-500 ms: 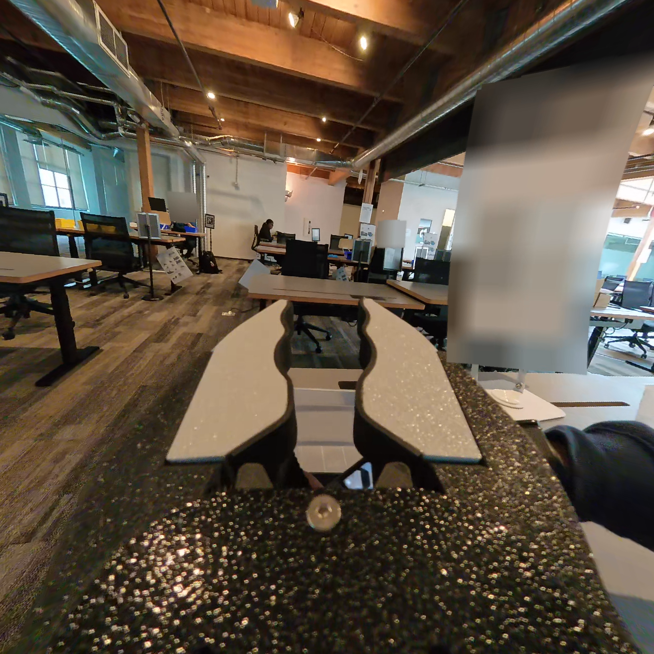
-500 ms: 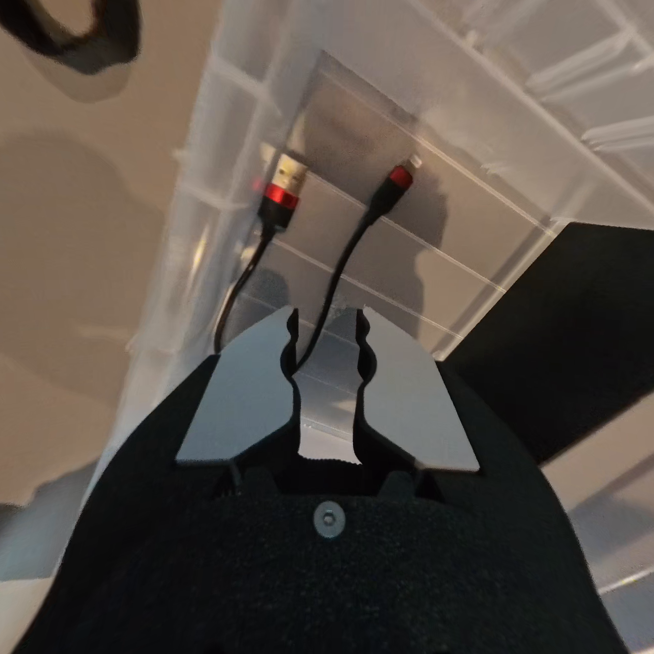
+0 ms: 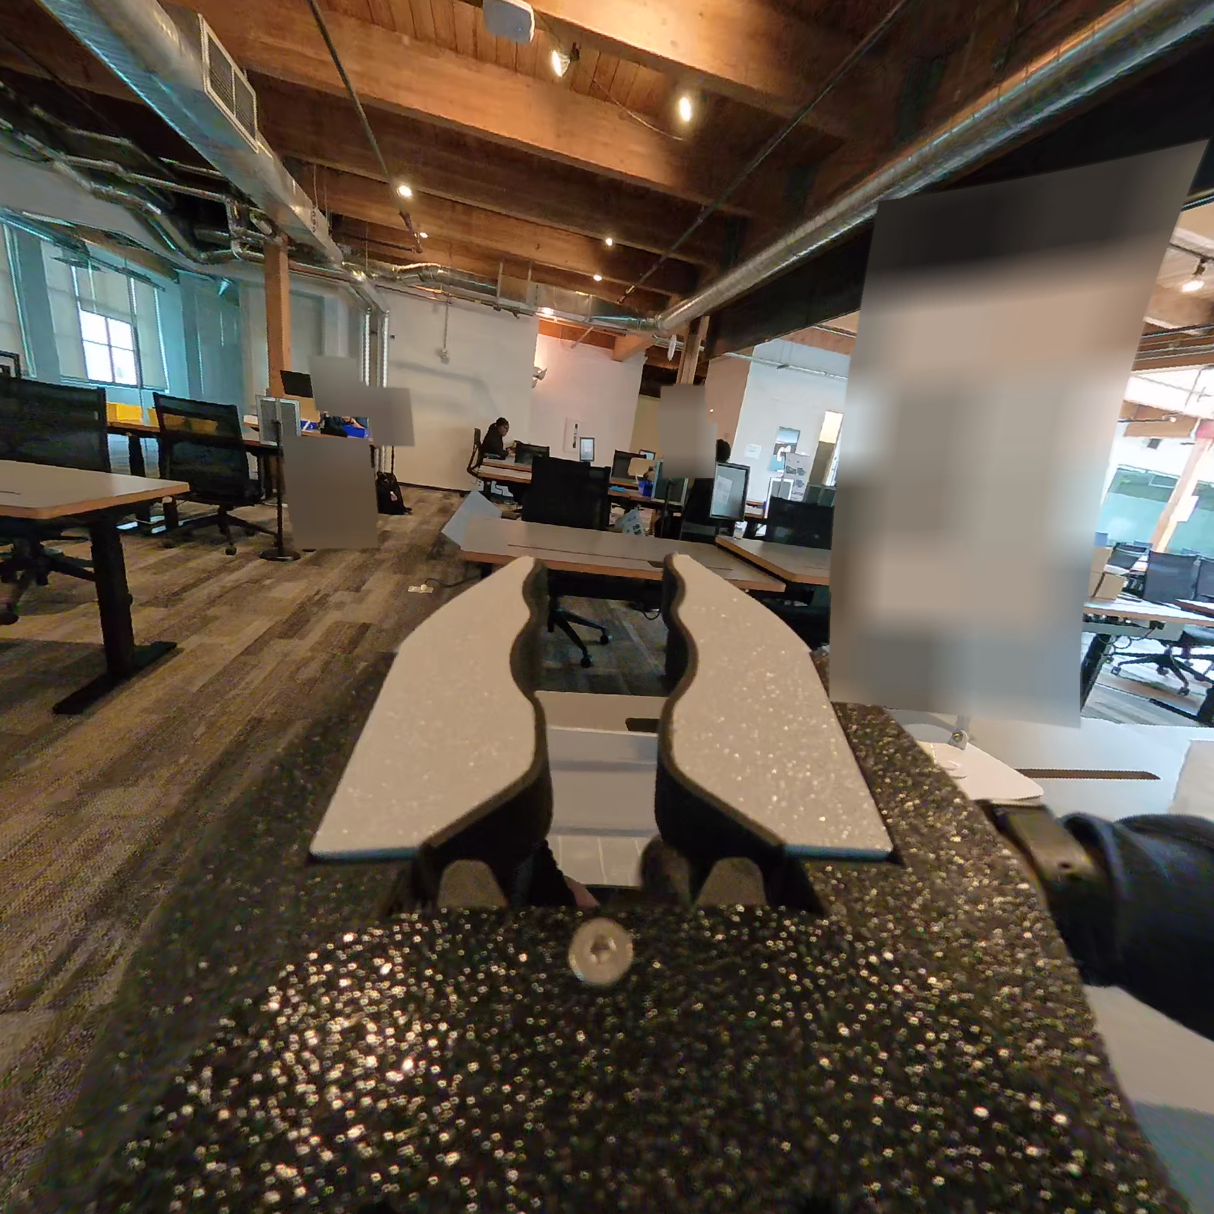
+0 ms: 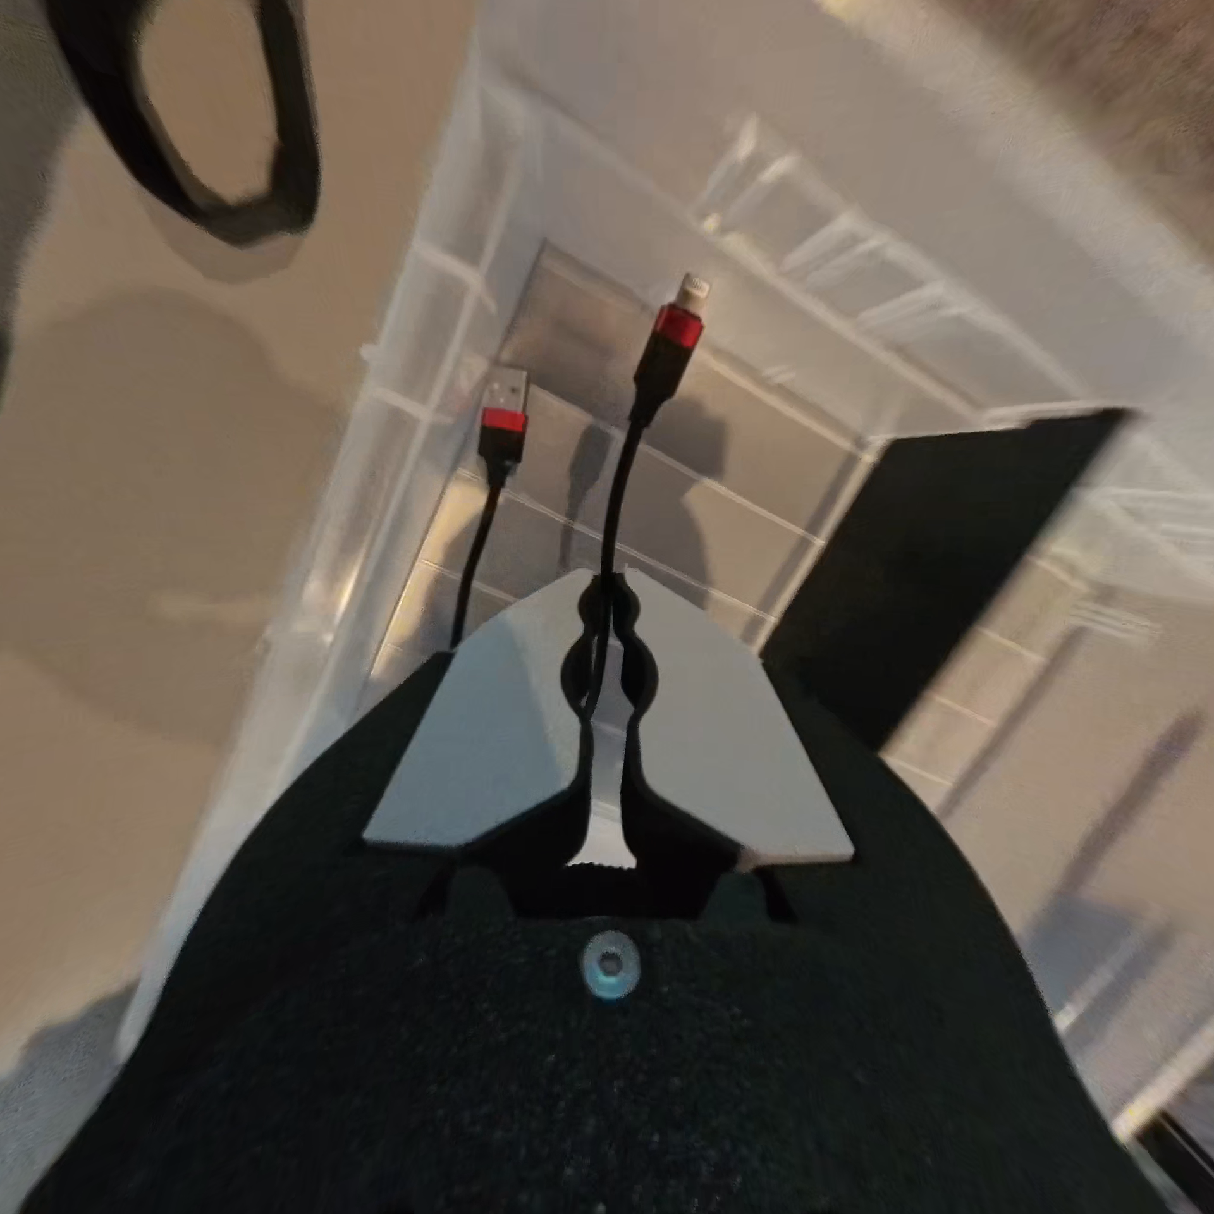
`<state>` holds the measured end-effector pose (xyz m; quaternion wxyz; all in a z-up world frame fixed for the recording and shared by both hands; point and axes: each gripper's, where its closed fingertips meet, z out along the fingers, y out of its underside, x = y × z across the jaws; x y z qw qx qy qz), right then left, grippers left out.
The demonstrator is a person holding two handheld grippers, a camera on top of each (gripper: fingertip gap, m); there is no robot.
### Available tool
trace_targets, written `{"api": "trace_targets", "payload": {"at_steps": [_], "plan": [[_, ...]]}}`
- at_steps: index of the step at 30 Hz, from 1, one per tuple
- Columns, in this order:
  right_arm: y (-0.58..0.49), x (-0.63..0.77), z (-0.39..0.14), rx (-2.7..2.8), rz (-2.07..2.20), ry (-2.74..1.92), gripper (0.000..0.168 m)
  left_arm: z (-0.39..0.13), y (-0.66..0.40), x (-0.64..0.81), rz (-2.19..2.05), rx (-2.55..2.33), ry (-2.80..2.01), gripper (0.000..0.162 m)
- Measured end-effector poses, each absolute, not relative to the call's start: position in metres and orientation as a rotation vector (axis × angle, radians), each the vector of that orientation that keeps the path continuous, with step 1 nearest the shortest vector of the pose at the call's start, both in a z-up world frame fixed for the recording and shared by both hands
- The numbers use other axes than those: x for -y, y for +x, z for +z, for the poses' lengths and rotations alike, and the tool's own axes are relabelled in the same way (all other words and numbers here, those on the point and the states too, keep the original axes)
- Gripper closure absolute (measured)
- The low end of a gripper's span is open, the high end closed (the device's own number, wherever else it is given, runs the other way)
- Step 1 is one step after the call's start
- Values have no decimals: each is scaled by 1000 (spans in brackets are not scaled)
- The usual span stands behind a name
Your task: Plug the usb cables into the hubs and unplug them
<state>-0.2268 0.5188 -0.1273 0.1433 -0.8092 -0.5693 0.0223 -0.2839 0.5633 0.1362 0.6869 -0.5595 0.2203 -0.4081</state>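
Right gripper (image 4: 607, 581) clamped on a thin black cable (image 4: 617, 499) right at the fingertips. Cable runs up to a small red-collared connector (image 4: 683, 322), free in the air. Second lead beside it, ending in a USB-A plug (image 4: 504, 410), also unplugged. Both hang over a clear plastic bin (image 4: 453, 315) near its left wall. Left gripper (image 3: 603, 571) jaws apart, holding nothing, pointing out across the office past the table's (image 3: 1110, 798) far edge. No hub visible.

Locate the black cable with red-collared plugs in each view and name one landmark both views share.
Left wrist view: not in it.
Right wrist view: centre; right gripper is shut on the cable, its plugs above.
Shared landmark: the clear plastic bin, probably.
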Motion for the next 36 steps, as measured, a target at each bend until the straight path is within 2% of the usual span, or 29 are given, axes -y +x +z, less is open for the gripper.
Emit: {"api": "trace_targets", "payload": {"at_steps": [5,10,15,18,22,32,36], "plan": [[-204,-513,-24,1390,113,-2051,166,141,-281,-561,-907,-499,-1233,130],[-132,-462,90,1133,199,-1784,166,138,-249,-559,-926,-596,-1241,130],[-16,-369,156,893,152,-1669,166,130,-196,-552,-922,-762,-1239,130],[61,-305,169,698,94,-1628,165,118,-163,-547,-920,-871,-1270,130],[154,-216,160,444,-33,-1609,165,105,-124,-538,-877,-999,-1295,130],[339,-60,183,70,-479,-1578,165,106,-70,-506,-820,-1149,-1220,131],[420,-26,134,-130,-507,-1733,165,102,-59,-501,-840,-1158,-1215,132]]}}
